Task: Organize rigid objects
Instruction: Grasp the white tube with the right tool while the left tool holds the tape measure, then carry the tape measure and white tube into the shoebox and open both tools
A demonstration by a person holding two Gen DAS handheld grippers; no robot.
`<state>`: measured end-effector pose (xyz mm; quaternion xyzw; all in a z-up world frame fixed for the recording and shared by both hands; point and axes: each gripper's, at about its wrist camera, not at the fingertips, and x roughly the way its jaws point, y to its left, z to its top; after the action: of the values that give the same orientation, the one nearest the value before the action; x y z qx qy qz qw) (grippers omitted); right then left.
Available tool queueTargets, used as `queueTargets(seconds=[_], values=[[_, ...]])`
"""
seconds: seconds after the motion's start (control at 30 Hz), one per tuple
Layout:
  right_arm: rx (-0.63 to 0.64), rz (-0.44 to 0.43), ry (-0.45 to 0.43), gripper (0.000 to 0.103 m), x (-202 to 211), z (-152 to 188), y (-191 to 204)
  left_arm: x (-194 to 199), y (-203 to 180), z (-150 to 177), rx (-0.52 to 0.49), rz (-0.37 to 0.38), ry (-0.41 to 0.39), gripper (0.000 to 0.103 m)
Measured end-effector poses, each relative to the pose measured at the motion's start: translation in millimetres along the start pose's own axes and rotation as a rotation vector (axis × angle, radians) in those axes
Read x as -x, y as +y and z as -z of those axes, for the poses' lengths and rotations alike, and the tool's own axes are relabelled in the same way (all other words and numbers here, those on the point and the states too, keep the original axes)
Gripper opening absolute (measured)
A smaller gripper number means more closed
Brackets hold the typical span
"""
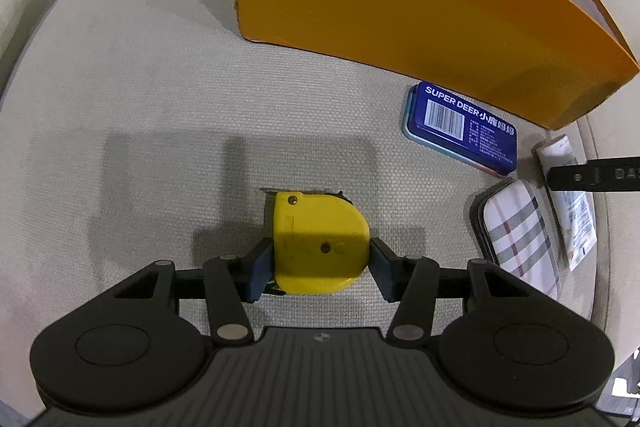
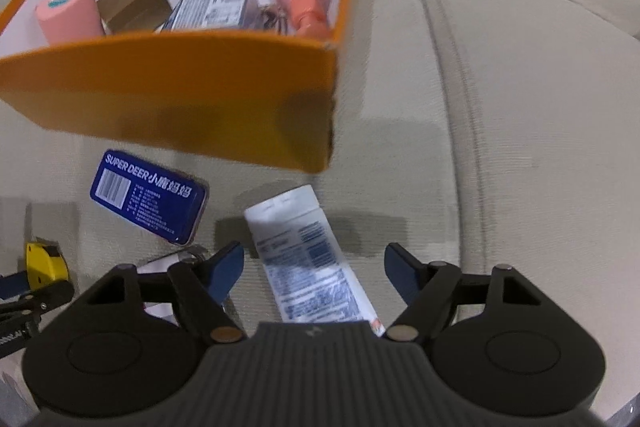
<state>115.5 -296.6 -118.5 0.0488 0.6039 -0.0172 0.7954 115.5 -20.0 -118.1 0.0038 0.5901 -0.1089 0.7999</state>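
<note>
Orange box (image 2: pixel 168 99) contents (image 2: pixel 212 5), right wrist only

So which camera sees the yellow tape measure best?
The left wrist view. There the yellow tape measure sits in the middle, nearly whole, clamped in the left gripper. The right wrist view catches only a small piece of it at the left edge.
</note>
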Motion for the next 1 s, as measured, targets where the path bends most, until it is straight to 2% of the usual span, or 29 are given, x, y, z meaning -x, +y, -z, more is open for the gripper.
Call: queueTargets(seconds=[0.17, 0.3, 0.4, 0.43, 0.47, 0.6, 0.8, 1.0], values=[[0.019, -0.003, 0.021, 0.073, -16.4, 4.4, 4.0, -1.4, -9.8, 2.4, -0.048, -0.024, -0.008, 0.064], [0.024, -0.002, 0.0, 0.073, -13.3, 9.5, 3.1, -0.1, -18.5, 4.2, -0.096, -0.045, -0.019, 0.057], [0.019, -0.015, -0.011, 0.062, -7.1, 15.2, 0.7, 1.8, -18.1, 4.1, -0.096, -0.035, -0.019, 0.056], [0.025, -0.012, -0.018, 0.053, -3.8, 14.3, 1.1, 2.7, -17.9, 4.2, -0.1, -0.032, -0.02, 0.056], [0.026, -0.014, -0.025, 0.051, -1.5, 14.7, 1.1, 4.3, -18.4, 4.6, -0.11, -0.032, -0.022, 0.056], [0.03, -0.01, -0.033, 0.051, 5.5, 18.3, 1.4, 9.7, -17.0, 7.7, -0.132, -0.043, -0.029, 0.056], [0.03, -0.017, -0.049, 0.049, 20.7, 20.3, 1.8, 13.0, -12.3, 11.9, -0.117, -0.056, -0.044, 0.056], [0.019, -0.024, -0.03, 0.049, 21.2, 26.7, 0.9, 14.0, -2.0, 12.8, -0.099, -0.054, -0.043, 0.056]])
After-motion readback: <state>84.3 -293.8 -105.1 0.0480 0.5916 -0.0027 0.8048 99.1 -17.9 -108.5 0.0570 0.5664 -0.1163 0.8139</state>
